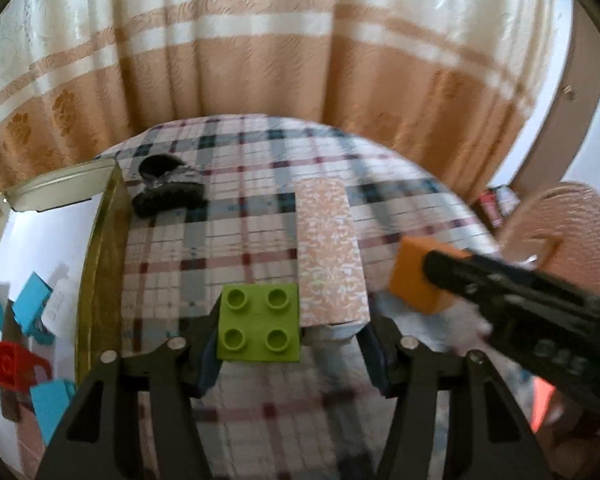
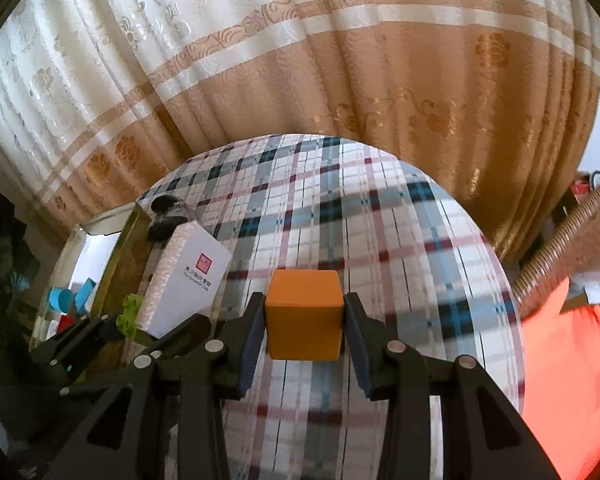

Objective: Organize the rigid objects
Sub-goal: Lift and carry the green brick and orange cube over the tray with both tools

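My left gripper [image 1: 292, 344] is shut on two things side by side: a lime-green four-stud brick [image 1: 260, 326] against its left finger and a flat box [image 1: 330, 252] with a pink patterned side against its right finger. The right wrist view shows that box's white top with a red logo [image 2: 184, 280], tilted, next to the green brick [image 2: 130, 314]. My right gripper [image 2: 304, 328] is shut on an orange cube [image 2: 304, 314] above the plaid tablecloth. The orange cube [image 1: 420, 280] also appears at the right of the left wrist view.
A gold-walled tin [image 1: 100, 260] with a white inside stands at the left and holds blue and red blocks [image 1: 32, 308]. A black hair clip [image 1: 168, 192] lies behind it. A curtain hangs behind the round table [image 2: 380, 220]; a wicker chair [image 1: 560, 220] is at the right.
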`<move>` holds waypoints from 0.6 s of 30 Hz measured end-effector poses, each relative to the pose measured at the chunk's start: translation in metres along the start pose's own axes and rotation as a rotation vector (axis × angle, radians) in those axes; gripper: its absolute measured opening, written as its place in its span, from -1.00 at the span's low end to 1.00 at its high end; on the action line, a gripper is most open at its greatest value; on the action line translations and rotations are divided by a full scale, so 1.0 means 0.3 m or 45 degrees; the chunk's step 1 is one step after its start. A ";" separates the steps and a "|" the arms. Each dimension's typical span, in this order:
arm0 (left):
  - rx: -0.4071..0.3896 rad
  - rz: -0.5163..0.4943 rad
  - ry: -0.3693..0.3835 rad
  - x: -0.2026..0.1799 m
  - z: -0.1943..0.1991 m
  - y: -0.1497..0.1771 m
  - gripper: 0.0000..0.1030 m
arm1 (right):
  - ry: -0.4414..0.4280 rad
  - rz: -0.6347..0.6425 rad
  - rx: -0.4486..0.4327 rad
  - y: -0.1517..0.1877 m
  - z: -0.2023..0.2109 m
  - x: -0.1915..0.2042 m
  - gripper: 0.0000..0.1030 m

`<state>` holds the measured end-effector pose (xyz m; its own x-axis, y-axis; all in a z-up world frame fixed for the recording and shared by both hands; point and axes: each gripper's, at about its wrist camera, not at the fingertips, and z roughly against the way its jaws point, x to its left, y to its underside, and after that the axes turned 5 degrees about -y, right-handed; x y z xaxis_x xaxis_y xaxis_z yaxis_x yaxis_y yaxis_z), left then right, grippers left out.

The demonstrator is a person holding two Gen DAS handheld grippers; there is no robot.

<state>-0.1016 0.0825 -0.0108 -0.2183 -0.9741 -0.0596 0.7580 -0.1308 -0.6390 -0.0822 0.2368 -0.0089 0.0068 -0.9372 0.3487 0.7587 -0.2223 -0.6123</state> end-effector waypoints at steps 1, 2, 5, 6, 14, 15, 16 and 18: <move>-0.024 0.005 0.030 0.004 0.024 0.007 0.13 | -0.002 -0.007 -0.006 0.010 0.016 0.002 -0.18; -0.058 0.015 0.078 0.016 0.060 0.017 0.13 | -0.004 -0.014 -0.016 0.021 0.033 0.004 -0.18; -0.120 0.056 0.168 0.054 0.132 0.031 0.13 | 0.003 -0.010 -0.043 0.051 0.079 0.025 -0.18; -0.131 0.063 0.176 0.067 0.148 0.034 0.13 | 0.003 -0.009 -0.049 0.059 0.088 0.031 -0.18; 0.025 0.019 0.104 0.048 0.109 0.103 0.13 | 0.012 -0.026 -0.048 0.133 0.113 0.079 -0.18; 0.059 0.019 0.103 0.052 0.095 0.117 0.13 | 0.015 -0.027 -0.047 0.139 0.117 0.082 -0.18; 0.083 0.023 0.105 0.045 0.088 0.128 0.13 | 0.012 -0.029 -0.047 0.145 0.123 0.086 -0.18; 0.108 0.040 0.120 0.049 0.072 0.151 0.16 | 0.016 -0.026 -0.047 0.155 0.132 0.089 -0.18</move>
<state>-0.0574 0.0581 -0.0240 -0.2477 -0.9567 -0.1529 0.8135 -0.1197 -0.5691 -0.0210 0.2121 0.0000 -0.0163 -0.9356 0.3526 0.7340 -0.2507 -0.6312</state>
